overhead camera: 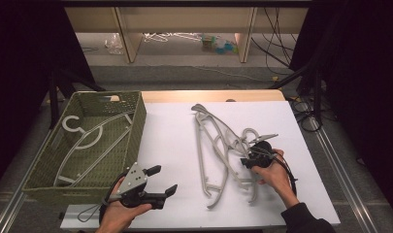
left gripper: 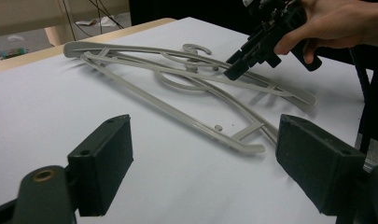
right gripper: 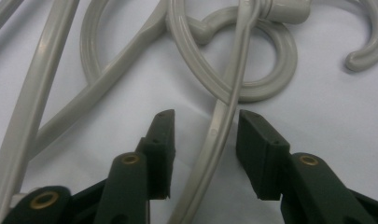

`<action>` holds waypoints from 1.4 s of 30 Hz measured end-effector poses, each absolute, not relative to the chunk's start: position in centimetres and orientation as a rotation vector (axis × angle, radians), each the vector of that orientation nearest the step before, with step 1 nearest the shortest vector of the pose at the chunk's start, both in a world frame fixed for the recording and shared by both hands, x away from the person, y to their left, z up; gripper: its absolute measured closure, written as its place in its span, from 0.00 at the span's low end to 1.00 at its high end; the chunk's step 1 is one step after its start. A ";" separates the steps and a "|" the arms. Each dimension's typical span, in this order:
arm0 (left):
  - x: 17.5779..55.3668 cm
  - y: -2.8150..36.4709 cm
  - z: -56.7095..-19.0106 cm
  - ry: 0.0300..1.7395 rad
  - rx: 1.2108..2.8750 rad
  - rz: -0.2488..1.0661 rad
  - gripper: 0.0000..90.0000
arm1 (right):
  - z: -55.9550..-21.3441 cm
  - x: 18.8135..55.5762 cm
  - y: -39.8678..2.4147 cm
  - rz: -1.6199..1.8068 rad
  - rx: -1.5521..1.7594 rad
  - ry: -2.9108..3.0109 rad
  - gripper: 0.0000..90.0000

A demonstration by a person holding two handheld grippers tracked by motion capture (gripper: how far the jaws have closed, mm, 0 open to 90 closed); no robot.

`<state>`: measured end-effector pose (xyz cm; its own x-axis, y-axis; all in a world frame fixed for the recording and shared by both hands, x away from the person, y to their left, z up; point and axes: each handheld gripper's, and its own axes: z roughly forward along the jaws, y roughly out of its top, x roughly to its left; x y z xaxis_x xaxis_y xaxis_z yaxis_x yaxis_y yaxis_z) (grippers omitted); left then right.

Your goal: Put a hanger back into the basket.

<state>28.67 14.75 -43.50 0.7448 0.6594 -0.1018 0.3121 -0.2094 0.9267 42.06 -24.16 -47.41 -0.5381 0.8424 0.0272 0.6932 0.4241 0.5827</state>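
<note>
Several grey plastic hangers [overhead camera: 217, 145] lie overlapping on the white table top [overhead camera: 170, 131], right of centre. My right gripper [overhead camera: 247, 161] is lowered onto them near their hooks. In the right gripper view its jaws [right gripper: 206, 119] straddle one thin hanger bar [right gripper: 213, 154] just below the looped hooks [right gripper: 266, 88]; a gap shows at each pad, so it is open. The left gripper view shows that right gripper [left gripper: 234, 70] tilted down onto the pile [left gripper: 186, 112]. My left gripper [overhead camera: 166, 178] rests open near the front edge, nothing between its jaws [left gripper: 203, 140].
A green woven basket [overhead camera: 139, 127] stands at the left with one more grey hanger [overhead camera: 87, 141] inside. Bare white surface lies between basket and pile. Cables and clutter sit on the floor beyond the table's far edge [overhead camera: 208, 94].
</note>
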 end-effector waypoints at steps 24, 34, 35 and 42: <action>28.9 15.1 -43.7 0.772 1.813 0.384 0.22 | -47.2 42.6 -24.3 0.769 1.440 2.370 0.84; 29.1 15.2 -43.7 0.763 1.808 0.383 0.22 | -45.6 42.4 -24.9 0.755 1.400 2.349 0.86; 29.1 15.2 -43.7 0.765 1.808 0.382 0.22 | -45.4 42.4 -25.0 0.766 1.397 2.347 0.86; 29.2 15.2 -43.8 0.774 1.825 0.374 0.22 | -43.6 41.9 -25.0 0.821 1.355 2.303 0.91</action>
<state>29.22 15.18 -43.80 0.7400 0.6642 -0.1058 0.3294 -0.2207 0.9180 41.90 -25.04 -43.64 -0.4847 0.8747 -0.0033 0.6756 0.3768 0.6338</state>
